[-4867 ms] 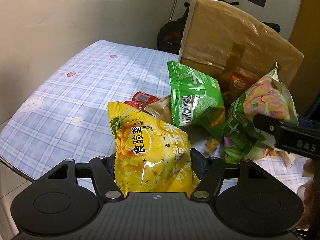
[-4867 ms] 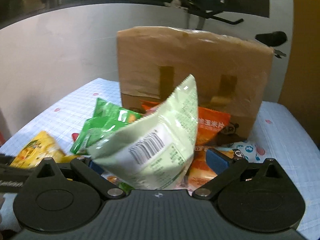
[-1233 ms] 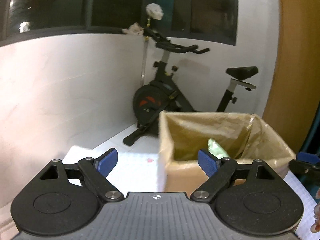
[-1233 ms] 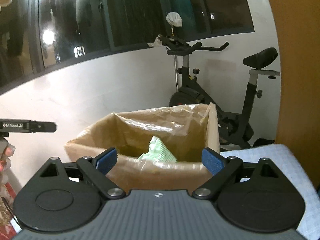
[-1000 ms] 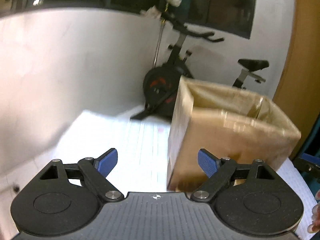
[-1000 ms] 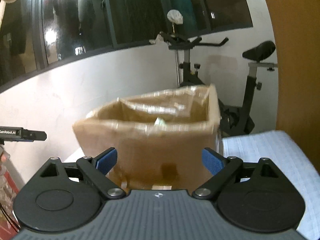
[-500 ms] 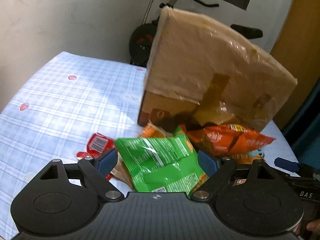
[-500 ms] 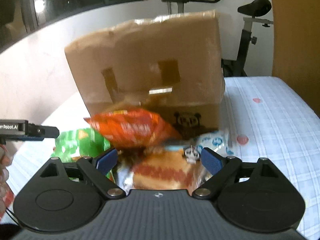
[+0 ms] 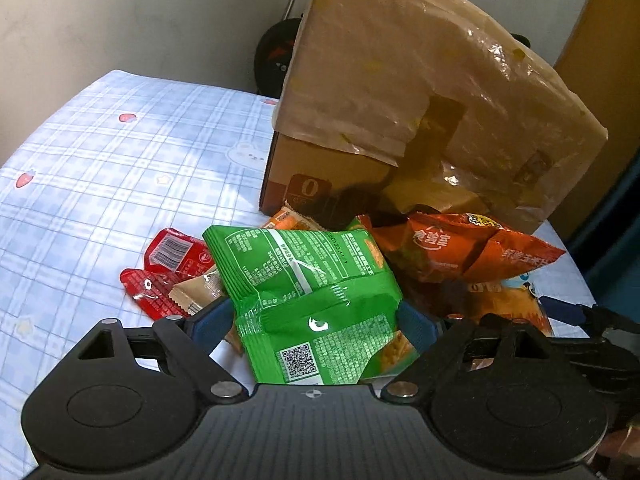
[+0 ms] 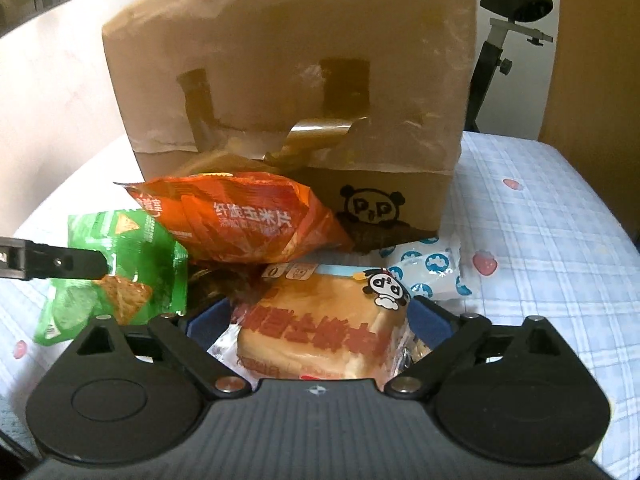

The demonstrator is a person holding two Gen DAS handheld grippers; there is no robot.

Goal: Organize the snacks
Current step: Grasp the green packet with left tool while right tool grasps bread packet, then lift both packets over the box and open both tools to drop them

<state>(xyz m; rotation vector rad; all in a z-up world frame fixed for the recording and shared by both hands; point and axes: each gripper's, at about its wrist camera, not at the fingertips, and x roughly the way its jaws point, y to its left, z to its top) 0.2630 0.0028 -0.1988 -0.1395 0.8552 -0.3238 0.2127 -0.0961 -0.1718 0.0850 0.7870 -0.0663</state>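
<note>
A tall cardboard box [image 9: 420, 92] lined with plastic stands at the back of the table; it also shows in the right wrist view [image 10: 296, 92]. Snack packs lie in a heap in front of it. My left gripper [image 9: 312, 326] is open, its jaws either side of a green chip bag [image 9: 308, 300]. My right gripper [image 10: 320, 322] is open, its jaws either side of a wrapped bread pack [image 10: 324, 332]. An orange chip bag [image 10: 240, 216] lies on the heap, also visible in the left wrist view [image 9: 452, 252].
Red sachets [image 9: 168, 268] and a tan packet [image 9: 196, 292] lie left of the green bag. A white-and-blue packet [image 10: 432, 272] lies right of the bread. The table has a blue checked cloth [image 9: 100, 184]. An exercise bike [image 10: 508, 28] stands behind the box.
Both grippers came down from above the box, where they were open and empty, to the heap. The left now straddles the green bag, the right the bread pack.
</note>
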